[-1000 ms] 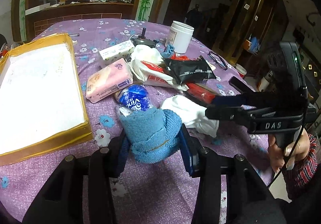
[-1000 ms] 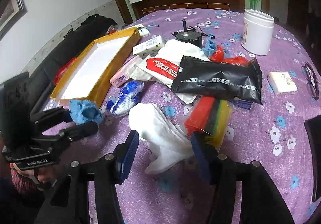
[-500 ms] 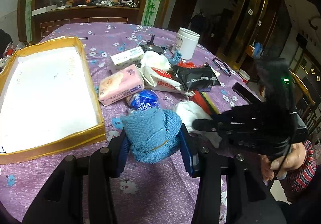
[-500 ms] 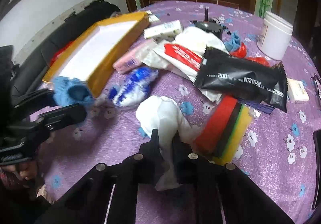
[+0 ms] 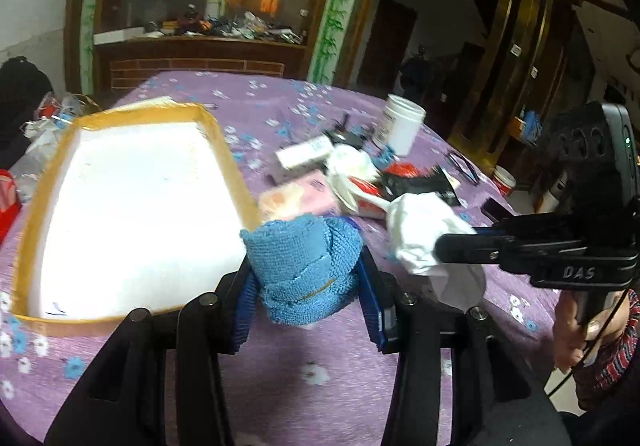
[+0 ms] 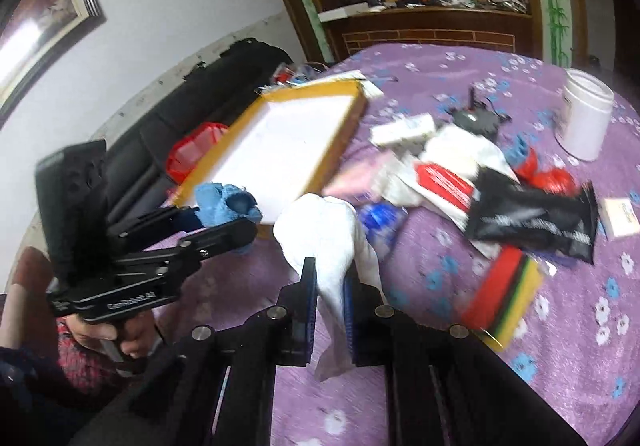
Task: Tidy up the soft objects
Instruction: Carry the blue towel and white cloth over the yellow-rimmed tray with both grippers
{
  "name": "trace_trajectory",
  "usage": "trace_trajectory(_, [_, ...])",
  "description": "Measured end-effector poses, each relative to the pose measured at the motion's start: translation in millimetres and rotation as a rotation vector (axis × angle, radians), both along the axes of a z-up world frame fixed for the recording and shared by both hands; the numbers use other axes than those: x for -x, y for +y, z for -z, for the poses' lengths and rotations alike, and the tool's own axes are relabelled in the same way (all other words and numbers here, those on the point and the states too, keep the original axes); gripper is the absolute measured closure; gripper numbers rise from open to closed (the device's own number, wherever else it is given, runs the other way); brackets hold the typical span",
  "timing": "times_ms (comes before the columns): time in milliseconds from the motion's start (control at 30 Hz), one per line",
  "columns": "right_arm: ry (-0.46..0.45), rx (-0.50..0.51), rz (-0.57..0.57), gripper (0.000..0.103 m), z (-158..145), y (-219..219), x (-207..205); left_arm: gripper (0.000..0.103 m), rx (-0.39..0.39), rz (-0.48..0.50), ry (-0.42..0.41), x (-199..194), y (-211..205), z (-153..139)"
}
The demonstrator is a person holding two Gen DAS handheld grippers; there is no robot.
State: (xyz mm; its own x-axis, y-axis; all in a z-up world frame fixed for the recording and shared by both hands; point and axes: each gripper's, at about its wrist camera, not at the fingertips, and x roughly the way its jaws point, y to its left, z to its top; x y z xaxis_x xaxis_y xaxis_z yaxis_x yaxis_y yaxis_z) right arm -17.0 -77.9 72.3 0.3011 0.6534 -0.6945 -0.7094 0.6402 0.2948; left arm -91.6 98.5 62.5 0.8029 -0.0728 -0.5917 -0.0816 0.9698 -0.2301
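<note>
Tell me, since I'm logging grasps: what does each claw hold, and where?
Left claw squeezes the bunched blue towel by its sides. Right claw pinches the white cloth near its lower end.

Purple floral tablecloth [image 6: 540,386] w/ gold-rimmed tray [image 5: 240,182], white jar [image 6: 586,120], black pouch [image 6: 536,220], striped sponge pack [image 6: 504,300].
</note>
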Motion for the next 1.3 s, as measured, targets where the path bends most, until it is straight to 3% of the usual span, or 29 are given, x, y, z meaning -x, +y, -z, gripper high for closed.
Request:
trace_trajectory(433, [-0.008, -0.100, -0.082, 0.091, -48.6, 81.8, -13.8, 0.059, -0.085, -0.171, -0.050, 11.1, 75.4, -39.8])
trace_trajectory(700, [-0.007, -0.105, -0.078, 0.091, -65.4, 128.5, -39.4, 0.059, -0.059, -0.215, -0.022, -16.2, 127.8, -52.7])
trace_trajectory(933, [0.057, -0.083, -0.053, 0.091, -57.3, 168.2, -82.1, 0.059, -0.084, -0.247, 0.056, -62.7, 156.7, -48.2])
trace_trajectory(1067, [0.096, -0.066, -0.033, 0.091, -44.1, 192.5, -106.3, 0.059, -0.082, -0.239, 0.121, -91.5, 170.8, -30.9])
trace_trajectory(1200, [0.119, -0.024, -0.007, 0.091, -25.8, 218.3, -133.8, 0.059, -0.012, -0.238, 0.197, -118.3, 193.7, -4.8])
trace_trajectory(1300, [0.155, 0.001, 0.006, 0.091, -9.6, 234.1, -154.3, 0.059, -0.020, -0.255, 0.238, -130.2, 202.0, 5.0])
